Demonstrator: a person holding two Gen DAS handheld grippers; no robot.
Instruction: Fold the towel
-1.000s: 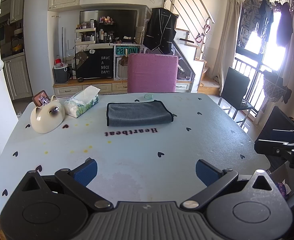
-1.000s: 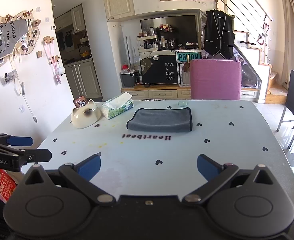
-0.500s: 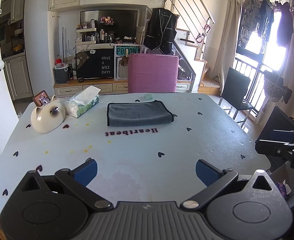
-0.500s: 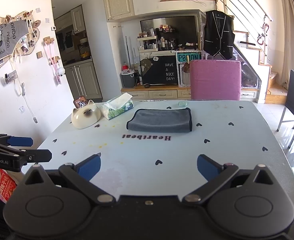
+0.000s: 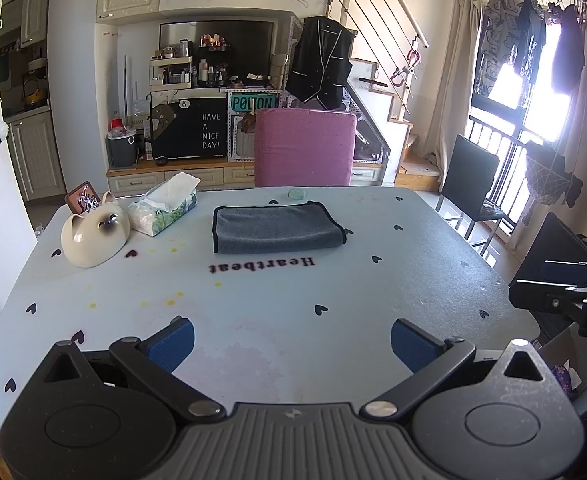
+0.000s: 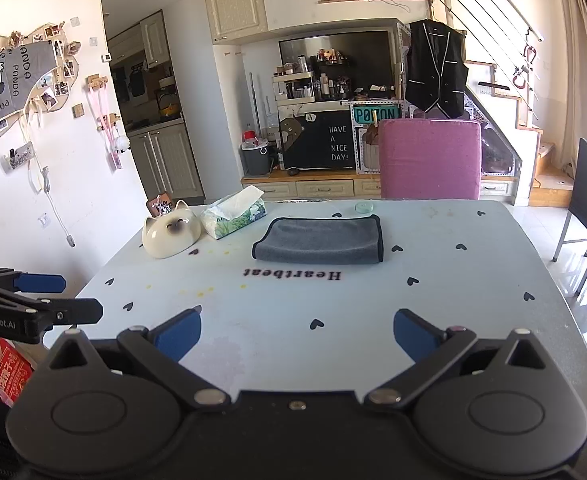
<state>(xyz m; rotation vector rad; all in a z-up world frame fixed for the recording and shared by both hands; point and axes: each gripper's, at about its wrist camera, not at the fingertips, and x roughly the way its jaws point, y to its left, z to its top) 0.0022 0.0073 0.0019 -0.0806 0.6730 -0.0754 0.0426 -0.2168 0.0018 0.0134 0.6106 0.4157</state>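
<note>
Matt grey cloth towel (image 5: 275, 229) lies beside a glossy ceramic cat bowl (image 5: 93, 236) and paper tissues (image 5: 175, 190).

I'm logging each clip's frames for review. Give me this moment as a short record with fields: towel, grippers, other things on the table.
towel: grey towel, folded flat, on the far half of the table
left gripper: open, holds nothing, above the near edge
right gripper: open, holds nothing, above the near edge
contact: neither gripper touches the towel
beside towel: tissue box, cat-shaped bowl
behind towel: pink chair
</note>
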